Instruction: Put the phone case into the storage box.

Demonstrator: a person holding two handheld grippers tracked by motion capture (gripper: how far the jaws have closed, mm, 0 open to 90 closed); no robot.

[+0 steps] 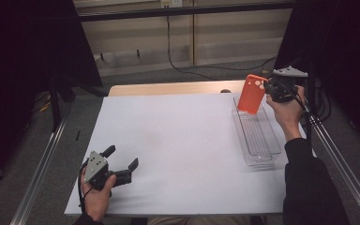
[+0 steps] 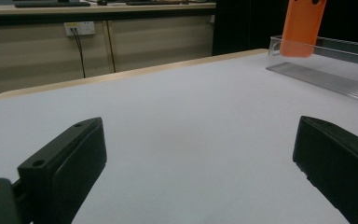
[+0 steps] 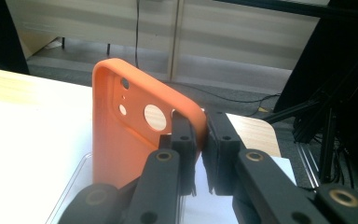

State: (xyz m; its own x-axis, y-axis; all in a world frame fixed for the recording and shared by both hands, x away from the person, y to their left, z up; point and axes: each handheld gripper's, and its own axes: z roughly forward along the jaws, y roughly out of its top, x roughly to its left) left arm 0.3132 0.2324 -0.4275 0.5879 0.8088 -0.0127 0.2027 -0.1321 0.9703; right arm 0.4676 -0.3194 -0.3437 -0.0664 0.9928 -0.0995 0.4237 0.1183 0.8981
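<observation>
Right hand-held gripper (image 1: 268,87) clamped on orange phone case (image 1: 252,94) edge, case upright over far end of clear tray (image 1: 258,140), left hand-held gripper (image 1: 122,165) jaws wide apart, resting on bench (image 1: 178,140) near front-left.

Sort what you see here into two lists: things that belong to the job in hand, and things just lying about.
Part of the job:
- orange plastic phone case, pinched by the right claw
- long clear plastic tray, just below the case

Just about:
- left claw, open, resting on the white table sheet
- black cable on the floor behind
- wall socket
</observation>
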